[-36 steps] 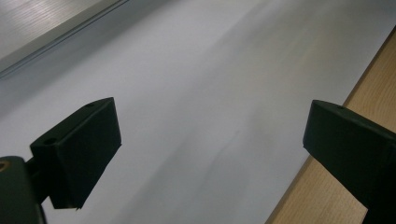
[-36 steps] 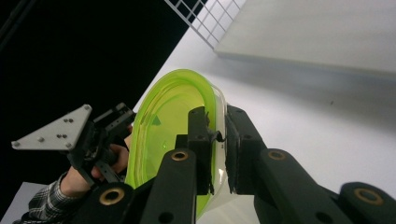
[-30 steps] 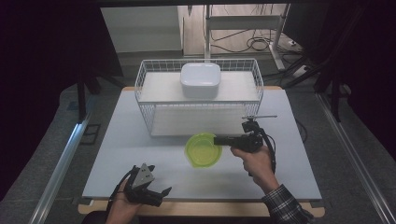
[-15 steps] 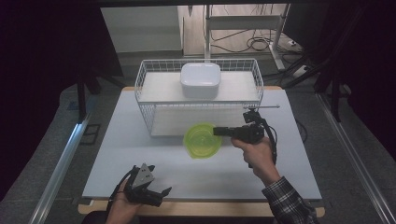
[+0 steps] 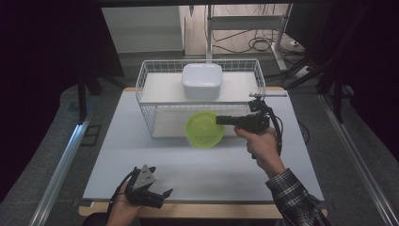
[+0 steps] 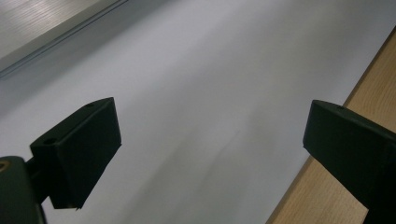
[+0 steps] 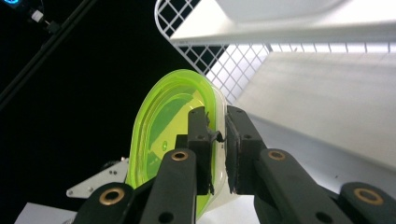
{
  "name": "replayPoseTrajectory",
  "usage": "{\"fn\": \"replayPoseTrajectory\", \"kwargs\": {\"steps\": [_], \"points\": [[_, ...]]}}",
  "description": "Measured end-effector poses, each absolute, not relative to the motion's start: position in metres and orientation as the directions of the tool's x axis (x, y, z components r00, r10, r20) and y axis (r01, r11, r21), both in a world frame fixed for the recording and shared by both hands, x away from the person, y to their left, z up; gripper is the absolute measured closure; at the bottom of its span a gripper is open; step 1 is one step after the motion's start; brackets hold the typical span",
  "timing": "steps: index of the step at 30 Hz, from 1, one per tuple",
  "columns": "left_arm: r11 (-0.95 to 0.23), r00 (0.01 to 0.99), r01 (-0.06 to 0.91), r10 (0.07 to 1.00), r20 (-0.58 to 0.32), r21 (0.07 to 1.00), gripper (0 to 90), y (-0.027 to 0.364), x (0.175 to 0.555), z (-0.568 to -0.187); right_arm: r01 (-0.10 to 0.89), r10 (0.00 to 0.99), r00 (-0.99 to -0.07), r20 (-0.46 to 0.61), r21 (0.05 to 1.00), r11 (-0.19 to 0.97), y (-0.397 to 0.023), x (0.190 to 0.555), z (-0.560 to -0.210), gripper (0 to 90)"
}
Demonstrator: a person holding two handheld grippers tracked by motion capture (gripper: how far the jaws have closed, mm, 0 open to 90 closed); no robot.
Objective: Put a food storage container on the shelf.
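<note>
A lime-green translucent bowl point(image 5: 203, 129) hangs above the table in front of the wire basket point(image 5: 155, 101), held by its right rim. My right gripper point(image 5: 220, 119) is shut on that rim, jaws pointing left. In the right gripper view the green bowl point(image 7: 163, 130) stands on edge with its rim pinched between the two black jaws of the right gripper point(image 7: 217, 140). My left gripper point(image 5: 162, 197) rests at the table's front left edge, held in a hand, jaws wide apart. The left gripper point(image 6: 210, 149) has nothing but bare table between its jaws.
A white lidded container point(image 5: 202, 80) sits inside the basket at the back. The white table top point(image 5: 188, 165) has a wooden front edge point(image 6: 336, 196). Metal rails point(image 5: 61, 165) run along both sides; a rack and cables stand behind.
My right gripper has lifted the green bowl off the table and carried it up toward the basket's front wall. The left gripper has stayed in place.
</note>
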State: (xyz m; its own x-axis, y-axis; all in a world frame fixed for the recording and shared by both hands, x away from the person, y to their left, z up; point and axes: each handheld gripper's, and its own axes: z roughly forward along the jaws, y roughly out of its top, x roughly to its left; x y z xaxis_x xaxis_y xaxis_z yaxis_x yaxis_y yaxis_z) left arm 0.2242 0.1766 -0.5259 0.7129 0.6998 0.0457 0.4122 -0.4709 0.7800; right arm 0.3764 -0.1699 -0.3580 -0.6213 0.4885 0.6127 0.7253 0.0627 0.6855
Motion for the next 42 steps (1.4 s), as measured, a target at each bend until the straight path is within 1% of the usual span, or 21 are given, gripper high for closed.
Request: {"fn": "replayPoseTrajectory", "kwargs": {"steps": [7,14,28,33,37,42], "points": [[-0.467,0.71,0.412,0.703,0.045,0.783,3.8,0.177,0.224,-0.526,0.71,0.49,-0.629,0.604,0.703,0.046,-0.17,0.381,-0.339,81.7],[-0.442,0.701,0.419,0.713,0.027,0.793,3.7,0.179,0.225,-0.525,0.707,0.483,-0.629,0.61,0.706,0.029,-0.169,0.387,-0.325,81.7],[-0.443,0.702,0.42,0.711,0.025,0.792,3.7,0.179,0.225,-0.525,0.691,0.471,-0.633,0.614,0.723,-0.013,-0.164,0.399,-0.293,81.7],[-0.442,0.703,0.421,0.711,0.022,0.792,3.7,0.179,0.224,-0.525,0.671,0.483,-0.639,0.599,0.741,-0.032,-0.159,0.406,-0.277,81.7],[-0.445,0.705,0.421,0.709,0.024,0.79,3.7,0.179,0.224,-0.525,0.649,0.51,-0.639,0.576,0.759,-0.044,-0.154,0.413,-0.263,81.7],[-0.44,0.703,0.419,0.711,0.022,0.794,3.7,0.179,0.224,-0.525,0.642,0.528,-0.624,0.576,0.763,-0.074,-0.152,0.424,-0.255,81.7]]}}
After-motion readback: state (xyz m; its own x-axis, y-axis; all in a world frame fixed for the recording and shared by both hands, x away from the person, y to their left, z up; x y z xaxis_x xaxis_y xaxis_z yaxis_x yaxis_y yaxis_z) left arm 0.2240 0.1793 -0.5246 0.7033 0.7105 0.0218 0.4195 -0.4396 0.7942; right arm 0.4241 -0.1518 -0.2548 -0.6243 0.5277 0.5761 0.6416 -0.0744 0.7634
